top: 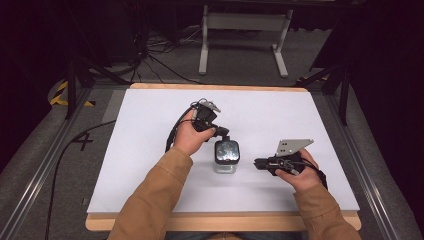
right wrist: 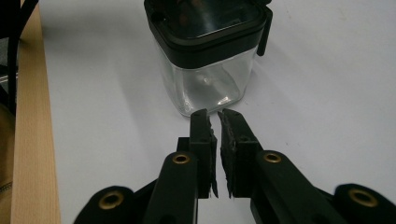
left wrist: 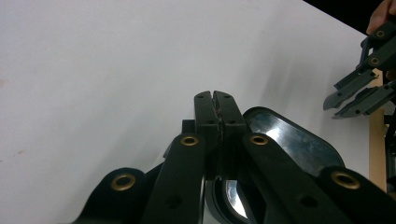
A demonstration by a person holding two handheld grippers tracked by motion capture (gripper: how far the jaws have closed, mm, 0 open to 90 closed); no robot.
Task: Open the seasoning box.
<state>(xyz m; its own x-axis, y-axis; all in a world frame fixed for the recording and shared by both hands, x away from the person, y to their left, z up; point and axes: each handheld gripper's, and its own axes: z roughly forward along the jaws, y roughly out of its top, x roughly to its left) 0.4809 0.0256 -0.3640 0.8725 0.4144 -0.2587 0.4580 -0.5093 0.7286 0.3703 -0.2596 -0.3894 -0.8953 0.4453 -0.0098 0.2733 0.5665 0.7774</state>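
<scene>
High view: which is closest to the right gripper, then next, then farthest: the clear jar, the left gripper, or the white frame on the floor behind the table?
From the right gripper, at the table's right front:
1. Clear jar, just to its left, mid-table.
2. Left gripper, above the jar's far side.
3. White frame, on the floor beyond the far edge.

Small square jar of clear glass (top: 226, 161) with a shiny black lid (right wrist: 208, 18). Standing upright near the middle of the white table top (top: 300, 110). Lid on top.
</scene>
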